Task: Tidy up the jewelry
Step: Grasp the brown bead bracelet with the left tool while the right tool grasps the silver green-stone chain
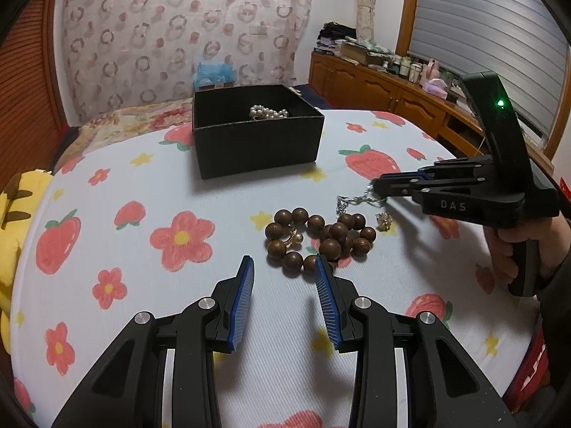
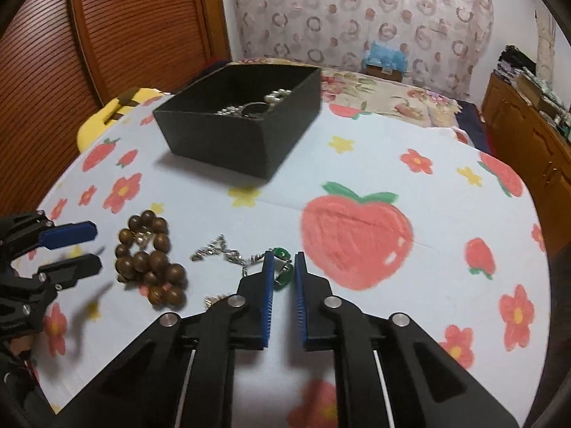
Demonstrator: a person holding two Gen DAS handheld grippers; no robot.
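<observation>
A black open box (image 1: pixel 257 135) stands at the back of the table with a pearl strand (image 1: pixel 268 112) inside; it also shows in the right wrist view (image 2: pixel 246 132). A brown wooden bead bracelet (image 1: pixel 317 240) lies on the cloth, with a small gold pearl ring (image 1: pixel 294 239) in its loop. My left gripper (image 1: pixel 284 267) is open, just in front of the beads. My right gripper (image 2: pixel 284 260) is closed around the green stone (image 2: pixel 282 265) of a silver chain bracelet (image 2: pixel 221 251), low on the cloth. A small gold piece (image 1: pixel 383 220) lies beside the beads.
The table has a white cloth with strawberries and flowers (image 2: pixel 357 235). A yellow cushion (image 1: pixel 14 221) lies off the left edge. A wooden cabinet (image 1: pixel 392 92) with clutter stands at the right, a bed behind the table.
</observation>
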